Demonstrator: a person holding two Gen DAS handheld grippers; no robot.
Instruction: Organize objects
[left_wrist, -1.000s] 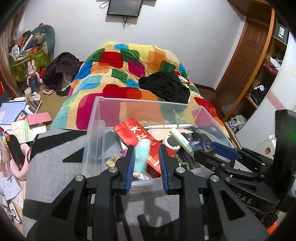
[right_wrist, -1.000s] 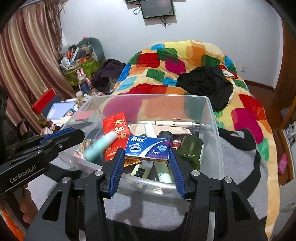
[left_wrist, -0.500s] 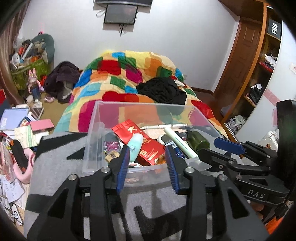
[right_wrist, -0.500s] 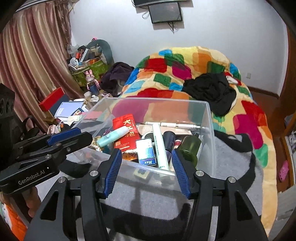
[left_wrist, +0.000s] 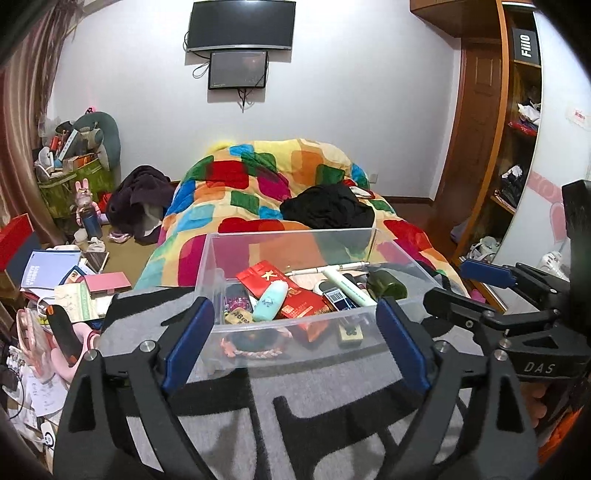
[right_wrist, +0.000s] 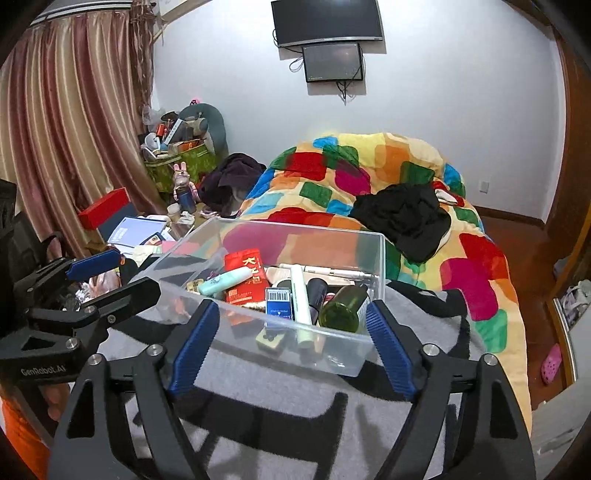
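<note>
A clear plastic bin (left_wrist: 291, 236) (right_wrist: 362, 236) stands on a grey and black blanket (left_wrist: 295, 402) (right_wrist: 295, 406). It holds a mint tube (left_wrist: 270, 301) (right_wrist: 223, 280), a red packet (left_wrist: 295, 295) (right_wrist: 245, 275), a blue Max box (left_wrist: 341, 297) (right_wrist: 277, 301), a white tube (right_wrist: 298, 295), a dark green bottle (left_wrist: 386, 286) (right_wrist: 341, 308) and a pen (right_wrist: 332, 272). My left gripper (left_wrist: 295, 336) is open and empty, just short of the bin's near wall. My right gripper (right_wrist: 291, 339) is open and empty, also in front of the bin.
A colourful patchwork duvet (left_wrist: 280, 184) with black clothes (right_wrist: 402, 214) on it lies beyond the bin. Books, boxes and clutter (left_wrist: 66, 273) cover the floor at left. A wooden shelf unit (left_wrist: 513, 147) stands at right, curtains (right_wrist: 66, 140) at left.
Both grippers let go of their items, the mint tube and the blue box, into the bin. Both opened wide and pulled back and up from the bin.
</note>
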